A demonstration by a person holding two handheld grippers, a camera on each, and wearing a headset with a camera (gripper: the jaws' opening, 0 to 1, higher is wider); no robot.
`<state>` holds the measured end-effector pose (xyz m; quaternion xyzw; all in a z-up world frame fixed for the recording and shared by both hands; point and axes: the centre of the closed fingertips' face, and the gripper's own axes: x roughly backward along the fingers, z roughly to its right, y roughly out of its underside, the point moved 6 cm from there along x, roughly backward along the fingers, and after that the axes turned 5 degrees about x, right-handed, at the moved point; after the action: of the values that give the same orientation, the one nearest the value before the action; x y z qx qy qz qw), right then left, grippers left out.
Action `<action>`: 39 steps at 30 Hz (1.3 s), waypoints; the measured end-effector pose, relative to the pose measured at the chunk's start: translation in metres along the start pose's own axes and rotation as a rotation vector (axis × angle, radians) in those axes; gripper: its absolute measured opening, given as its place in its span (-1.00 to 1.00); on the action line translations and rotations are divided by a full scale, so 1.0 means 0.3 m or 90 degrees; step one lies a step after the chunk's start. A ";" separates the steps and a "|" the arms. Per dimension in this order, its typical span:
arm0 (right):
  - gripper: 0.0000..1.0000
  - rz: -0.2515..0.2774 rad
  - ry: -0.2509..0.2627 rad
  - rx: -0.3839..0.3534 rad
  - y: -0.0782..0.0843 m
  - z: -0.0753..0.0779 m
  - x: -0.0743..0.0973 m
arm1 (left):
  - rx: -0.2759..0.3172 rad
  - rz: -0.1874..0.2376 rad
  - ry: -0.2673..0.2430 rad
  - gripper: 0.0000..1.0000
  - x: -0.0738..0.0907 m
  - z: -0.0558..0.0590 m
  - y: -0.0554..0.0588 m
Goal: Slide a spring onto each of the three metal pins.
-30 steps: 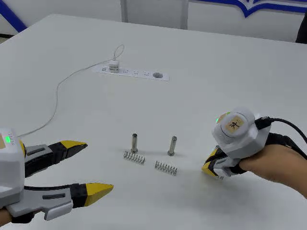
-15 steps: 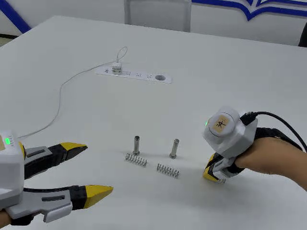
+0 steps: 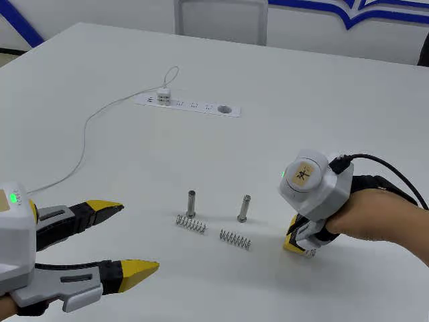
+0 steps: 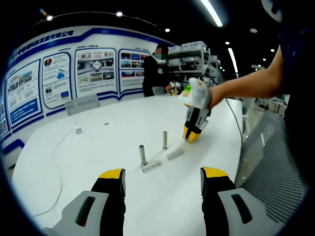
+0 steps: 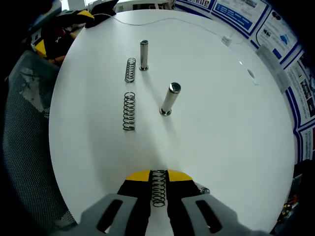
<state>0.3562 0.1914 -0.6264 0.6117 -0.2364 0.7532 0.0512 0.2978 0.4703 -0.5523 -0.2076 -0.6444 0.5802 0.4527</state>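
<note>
while left gripper (image 4: 161,178) fingers (image 4: 112,176) gape, spring (image 5: 158,189) pinched between right gripper (image 5: 158,177) fingers (image 5: 180,177)

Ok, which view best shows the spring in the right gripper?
The right gripper view: the spring sits clamped between the tips of the right gripper, its coils clear. In the head view its end pokes out under the gripper; in the left gripper view it is too small to make out.

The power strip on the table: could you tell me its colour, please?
The power strip is white; head view.
</note>
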 end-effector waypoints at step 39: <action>-0.77 0.145 0.068 -0.110 0.017 -0.030 0.157 | -0.011 0.000 0.014 0.26 -0.014 0.009 -0.012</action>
<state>0.3347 0.1806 -0.5847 0.5335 -0.3653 0.7623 0.0300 0.2988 0.4646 -0.5503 -0.2178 -0.6444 0.5724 0.4578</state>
